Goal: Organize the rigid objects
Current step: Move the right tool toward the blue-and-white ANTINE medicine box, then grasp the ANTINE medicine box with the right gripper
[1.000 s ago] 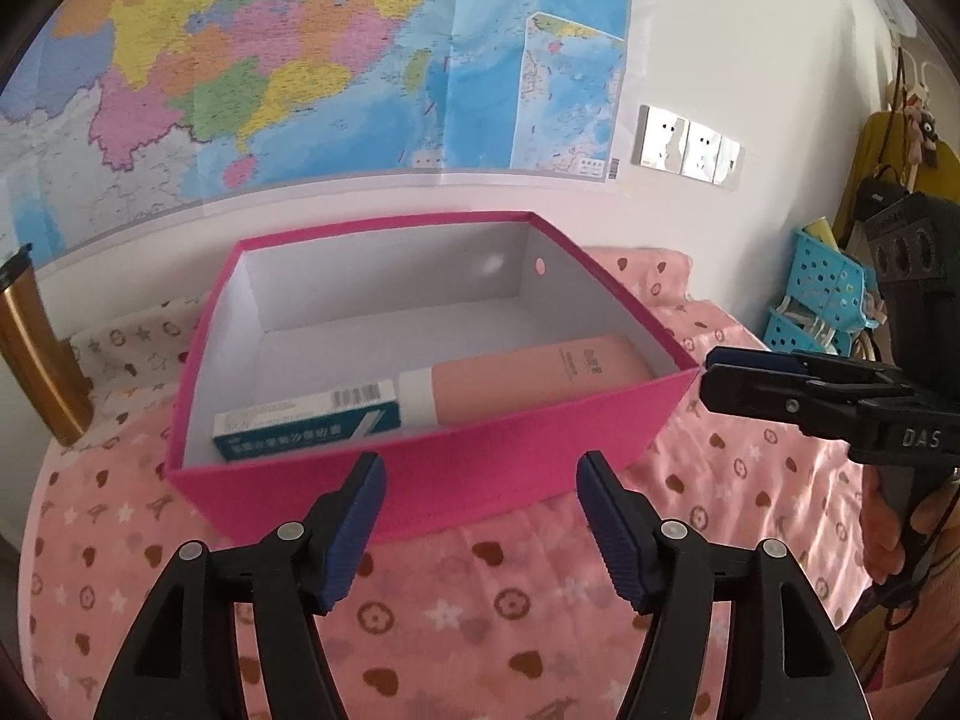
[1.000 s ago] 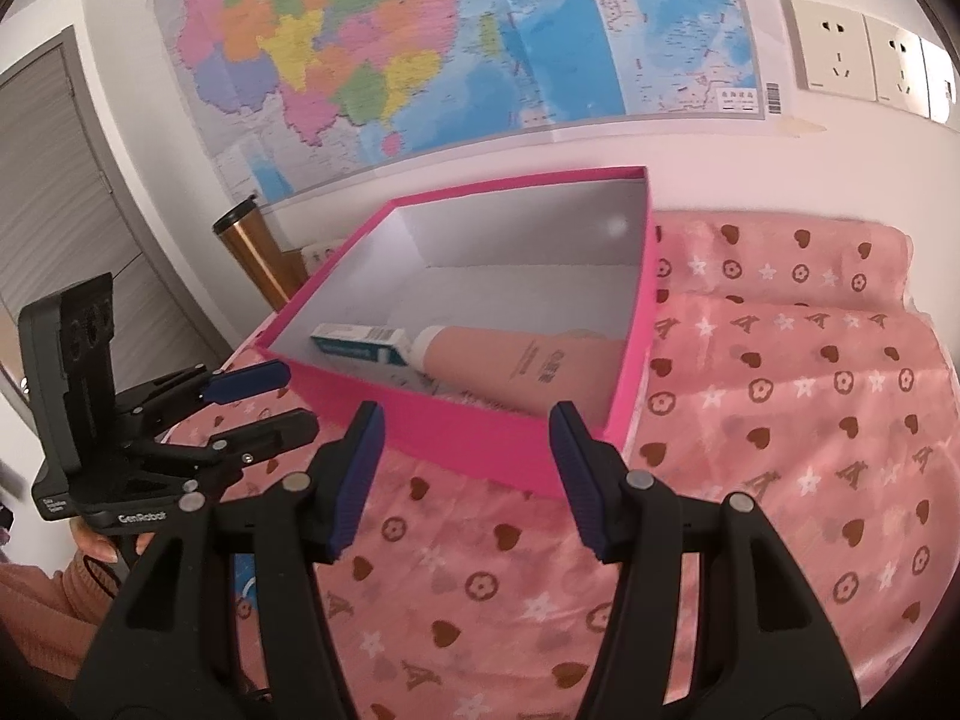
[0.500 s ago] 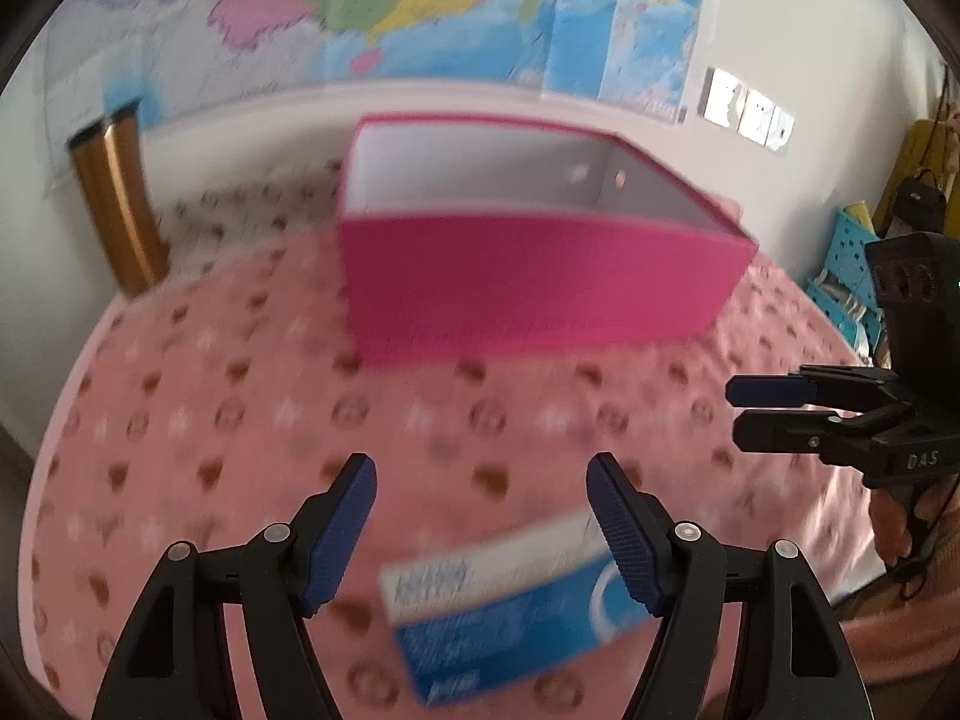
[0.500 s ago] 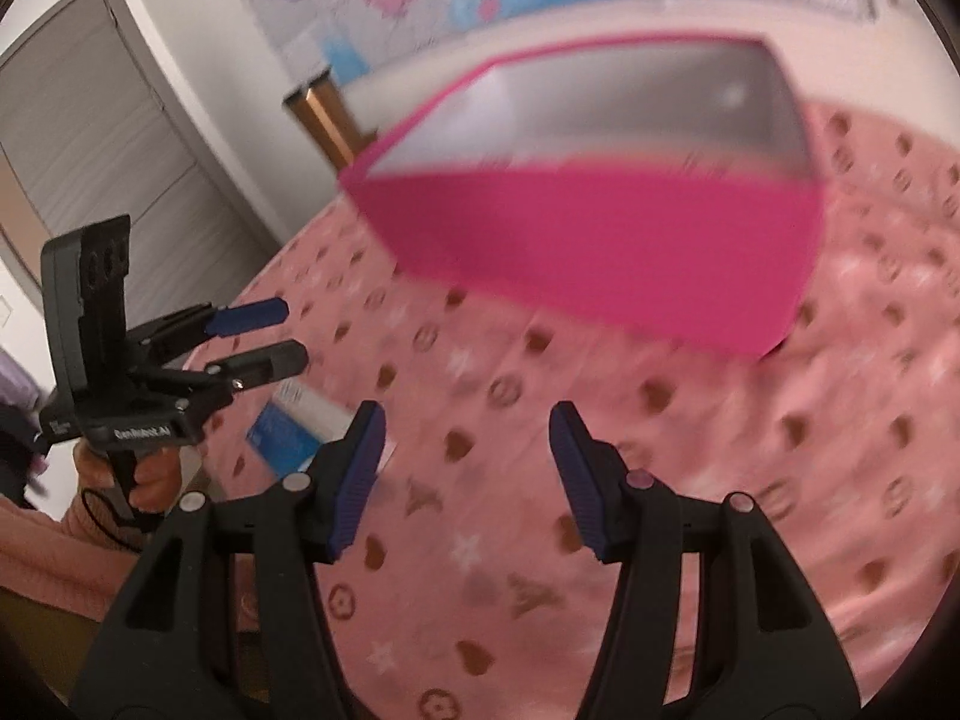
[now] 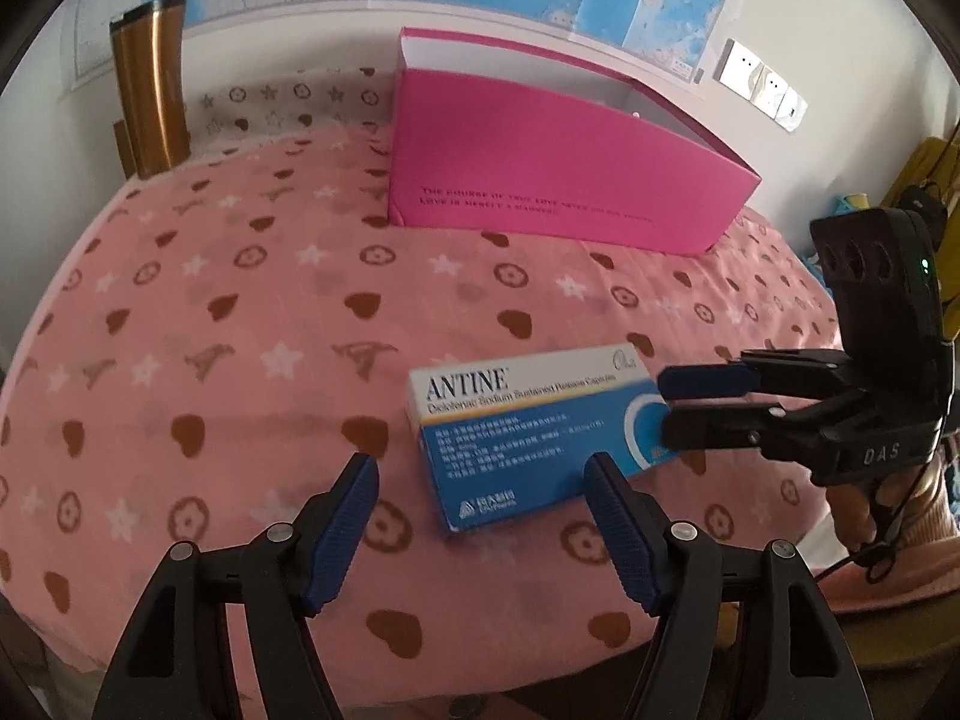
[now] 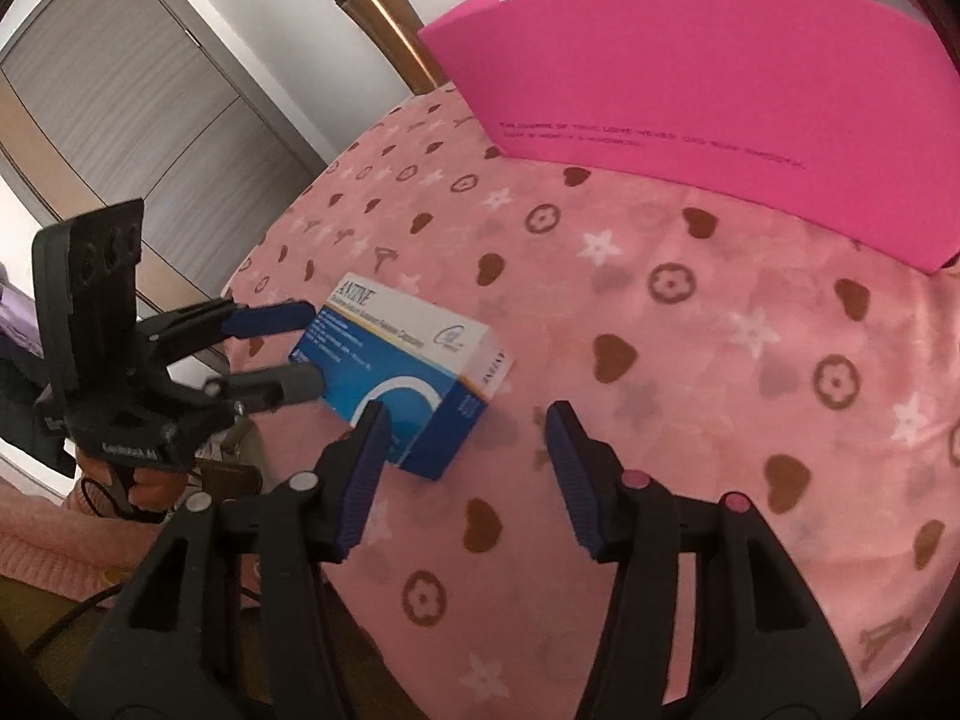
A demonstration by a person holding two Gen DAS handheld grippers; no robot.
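A blue and white "ANTINE" medicine box (image 5: 528, 432) lies flat on the pink patterned cloth near the front edge; it also shows in the right wrist view (image 6: 408, 378). My left gripper (image 5: 480, 528) is open and empty, just in front of the box. My right gripper (image 6: 462, 468) is open and empty, close to the box's right end; it shows in the left wrist view (image 5: 696, 408). The left gripper shows in the right wrist view (image 6: 288, 348) at the box's far end. The pink storage box (image 5: 558, 180) stands at the back; its inside is hidden.
A gold tumbler (image 5: 153, 84) stands at the back left by the wall. The pink cloth (image 5: 240, 312) covers a round table whose front edge is close. A map and wall sockets (image 5: 762, 84) are behind. Grey cabinet doors (image 6: 150, 90) stand to the left.
Both grippers have dropped and pulled back from over the pink box toward the front of the table. The medicine box, unseen a second ago, now lies between them.
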